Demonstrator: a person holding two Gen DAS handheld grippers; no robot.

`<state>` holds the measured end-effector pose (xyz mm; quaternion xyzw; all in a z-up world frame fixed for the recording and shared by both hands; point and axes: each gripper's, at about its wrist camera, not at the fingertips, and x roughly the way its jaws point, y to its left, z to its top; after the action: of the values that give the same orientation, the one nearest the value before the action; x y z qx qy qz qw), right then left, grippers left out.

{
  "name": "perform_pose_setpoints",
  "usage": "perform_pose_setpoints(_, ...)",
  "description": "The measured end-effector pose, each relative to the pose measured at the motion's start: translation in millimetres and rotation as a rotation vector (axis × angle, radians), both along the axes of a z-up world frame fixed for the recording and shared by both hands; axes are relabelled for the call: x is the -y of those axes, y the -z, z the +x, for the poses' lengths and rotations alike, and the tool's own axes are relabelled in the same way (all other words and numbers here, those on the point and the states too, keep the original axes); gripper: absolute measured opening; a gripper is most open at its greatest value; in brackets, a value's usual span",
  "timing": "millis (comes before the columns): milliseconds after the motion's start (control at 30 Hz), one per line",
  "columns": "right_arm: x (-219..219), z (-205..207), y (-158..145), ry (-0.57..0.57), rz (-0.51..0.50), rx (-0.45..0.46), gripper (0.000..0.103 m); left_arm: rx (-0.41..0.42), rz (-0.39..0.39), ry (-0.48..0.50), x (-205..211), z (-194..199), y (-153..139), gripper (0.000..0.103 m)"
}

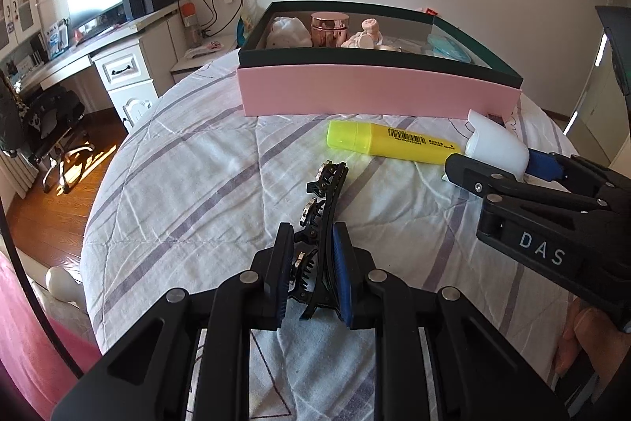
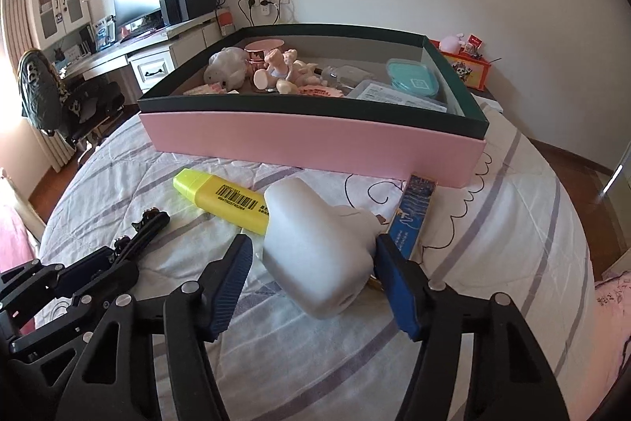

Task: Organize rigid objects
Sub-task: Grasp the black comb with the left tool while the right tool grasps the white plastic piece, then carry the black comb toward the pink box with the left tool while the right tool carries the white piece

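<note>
My left gripper is shut on a black hair clip that lies on the striped bed quilt. My right gripper is open around a white plastic bottle; its right pad touches the bottle, the left pad stands apart. The bottle also shows in the left wrist view. A yellow highlighter lies on the quilt between the two grippers. A pink box with a dark green rim stands behind, holding a plush toy, a rose-gold jar, figurines and a teal container.
A blue patterned flat strip lies beside the bottle near the box's right corner. A desk with a monitor and a chair stand to the left of the bed. A small orange box sits behind the pink box.
</note>
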<state>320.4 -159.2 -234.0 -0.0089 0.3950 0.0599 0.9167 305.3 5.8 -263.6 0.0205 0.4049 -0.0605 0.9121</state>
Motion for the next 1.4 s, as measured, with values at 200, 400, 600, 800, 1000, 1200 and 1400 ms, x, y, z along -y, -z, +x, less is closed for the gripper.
perform_pose_setpoints(200,10.6,-15.3,-3.6,-0.045,0.025,-0.008,0.058,0.015,-0.024,0.020,-0.2,-11.6,-7.0,0.020)
perform_pose_setpoints(400,16.5,-38.1,-11.5,-0.069,0.068,0.006,0.058,0.052,-0.038,0.062,10.5,-28.4,-22.2,0.020)
perform_pose_setpoints(600,18.5,-49.6,-36.8,-0.073,0.079,0.072,0.058,0.100,-0.032,0.085,20.7,-41.3,-43.2,0.020)
perform_pose_setpoints(800,16.2,-56.3,-64.7,-0.094,0.087,0.142,0.059,0.158,-0.030,0.095,27.6,-45.6,-68.3,0.020)
perform_pose_setpoints(1000,16.6,-52.0,-88.6,-0.106,0.086,0.202,0.059,0.226,-0.020,0.094,30.3,-36.7,-98.4,0.020)
perform_pose_setpoints(1200,20.8,-29.9,-106.6,-0.116,0.070,0.247,0.059,0.276,0.001,0.108,35.4,-13.3,-117.5,0.020)
perform_pose_setpoints(1400,22.8,25.2,-107.6,-0.120,0.043,0.232,0.059,0.256,0.033,0.143,45.9,43.2,-117.5,0.020)
